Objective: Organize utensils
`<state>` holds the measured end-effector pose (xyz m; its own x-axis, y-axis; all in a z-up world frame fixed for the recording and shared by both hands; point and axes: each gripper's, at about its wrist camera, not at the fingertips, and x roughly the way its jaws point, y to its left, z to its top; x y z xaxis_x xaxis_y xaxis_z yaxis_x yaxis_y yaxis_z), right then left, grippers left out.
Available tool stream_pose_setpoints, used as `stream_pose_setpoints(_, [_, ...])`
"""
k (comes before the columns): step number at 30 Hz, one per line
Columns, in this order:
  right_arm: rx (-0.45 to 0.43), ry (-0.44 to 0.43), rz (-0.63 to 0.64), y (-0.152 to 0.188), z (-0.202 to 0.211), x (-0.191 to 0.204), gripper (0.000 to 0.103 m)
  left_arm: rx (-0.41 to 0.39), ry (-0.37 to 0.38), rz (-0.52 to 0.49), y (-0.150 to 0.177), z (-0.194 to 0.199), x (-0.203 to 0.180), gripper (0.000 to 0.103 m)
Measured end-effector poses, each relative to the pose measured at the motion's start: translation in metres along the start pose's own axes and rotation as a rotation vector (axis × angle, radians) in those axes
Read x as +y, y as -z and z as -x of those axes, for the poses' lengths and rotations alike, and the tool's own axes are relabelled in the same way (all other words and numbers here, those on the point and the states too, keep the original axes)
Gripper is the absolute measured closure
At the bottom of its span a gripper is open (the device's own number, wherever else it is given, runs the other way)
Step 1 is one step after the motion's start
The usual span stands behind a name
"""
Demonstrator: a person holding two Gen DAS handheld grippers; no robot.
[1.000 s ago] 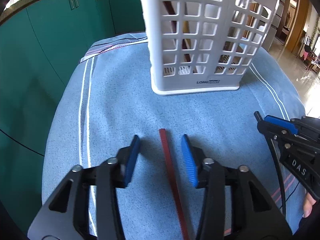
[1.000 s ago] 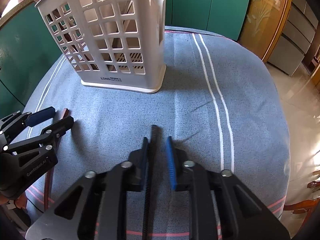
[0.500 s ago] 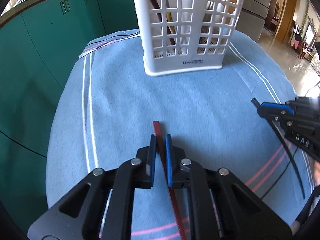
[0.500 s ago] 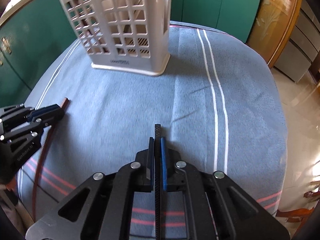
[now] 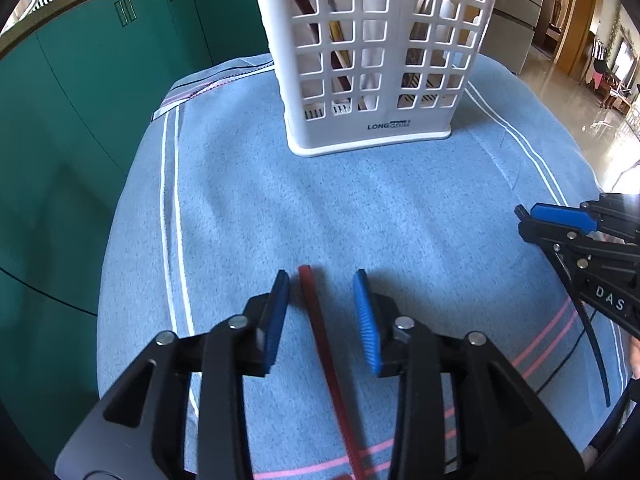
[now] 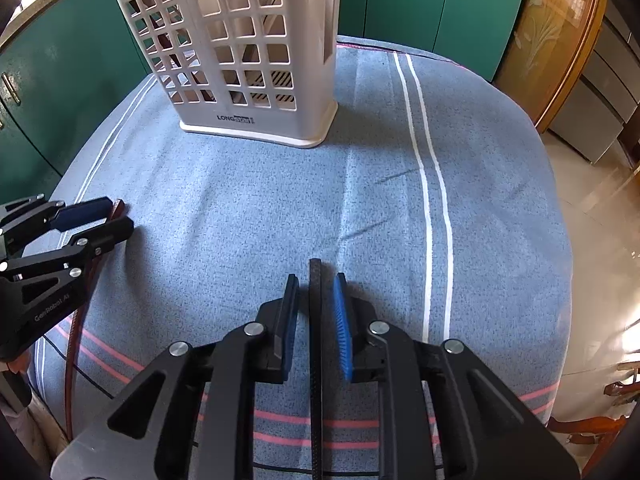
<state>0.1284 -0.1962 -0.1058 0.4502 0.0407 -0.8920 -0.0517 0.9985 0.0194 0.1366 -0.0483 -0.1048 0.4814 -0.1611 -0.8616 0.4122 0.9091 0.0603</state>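
Observation:
A red ridged strip (image 5: pixel 320 328) lies on the blue cloth between the pads of my left gripper (image 5: pixel 321 276). Its jaws are opening, and there is a gap on each side of the strip. A black ridged strip (image 6: pixel 315 360) runs between the pads of my right gripper (image 6: pixel 316 278), whose jaws are also opening with narrow gaps on both sides. Farther back on the cloth stands a white lattice basket (image 5: pixel 376 60) holding a few utensils. The right gripper (image 5: pixel 536 220) shows at the right edge of the left wrist view. The left gripper (image 6: pixel 116 216) shows at the left edge of the right wrist view.
The striped blue cloth (image 6: pixel 400 200) covers a rounded table that drops off at its left and right edges. Green cabinets (image 5: pixel 100 80) stand close behind and to the left. A tiled floor (image 6: pixel 592 208) lies to the right. The basket (image 6: pixel 240 40) stands between the grippers and the cabinets.
Half a second ago both grippers were shut on their strips. Both have since opened, and both views sit a little lower and closer to the cloth.

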Motion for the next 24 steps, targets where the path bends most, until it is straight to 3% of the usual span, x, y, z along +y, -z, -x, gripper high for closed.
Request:
stream_pose_setpoints(3, [0.006,-0.009,-0.006,0.0,0.001,-0.001,0.081,0.002,-0.029,0.002,-0.001,-0.001,0.001,0.053])
stream_pose_setpoints(7, [0.004,0.0,0.009,-0.001,-0.001,0.0,0.079,0.002,-0.018,0.001,-0.001,-0.001,0.003,0.052])
stream_pose_setpoints(9, [0.001,0.003,0.012,-0.001,-0.001,0.0,0.079,0.002,-0.002,0.002,-0.002,-0.001,0.003,0.058])
stream_pose_setpoints(11, [0.0,-0.003,0.013,0.0,-0.001,0.0,0.081,-0.001,0.038,0.004,-0.002,-0.001,0.002,0.077])
stream_pose_setpoints(13, [0.001,-0.021,0.014,0.0,-0.001,0.001,0.095,-0.006,0.046,0.001,-0.002,-0.001,-0.001,0.091])
stream_pose_setpoints(18, [0.0,-0.044,0.004,0.001,0.0,0.003,0.096,-0.017,0.057,0.021,-0.003,0.002,-0.004,0.094])
stream_pose_setpoints(24, [-0.07,-0.054,-0.013,-0.001,0.026,0.001,0.096,-0.114,0.038,0.044,-0.012,0.039,0.002,0.097])
